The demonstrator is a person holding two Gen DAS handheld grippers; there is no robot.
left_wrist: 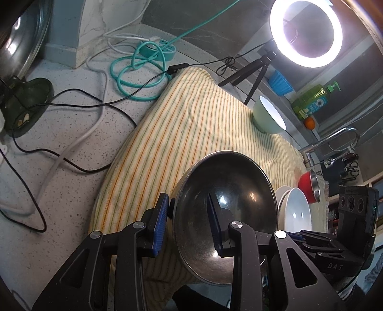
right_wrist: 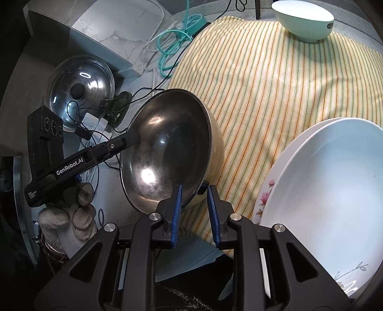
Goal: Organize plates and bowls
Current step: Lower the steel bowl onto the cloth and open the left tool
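Note:
A steel bowl (left_wrist: 225, 210) is tilted on edge over the striped yellow towel (left_wrist: 186, 124). My left gripper (left_wrist: 189, 208) straddles its rim, one finger inside and one outside, gripping it; the bowl also shows in the right wrist view (right_wrist: 167, 148). My right gripper (right_wrist: 194, 189) stands at the bowl's near rim, jaws slightly apart around the rim edge. White plates (right_wrist: 330, 198) with flower print lie stacked at the right; they show in the left wrist view (left_wrist: 296, 210) too. A pale green bowl (right_wrist: 304, 19) rests tilted at the towel's far end, also visible in the left wrist view (left_wrist: 268, 114).
Cables (left_wrist: 71, 134) and a teal power strip (left_wrist: 158, 47) lie on the speckled counter. A ring light (left_wrist: 306, 31) on a tripod stands behind the towel. A red bowl (left_wrist: 308, 184), faucet (left_wrist: 335, 141) and soap bottle (left_wrist: 313, 100) are at the right. A pot lid (right_wrist: 79, 91) leans at the left.

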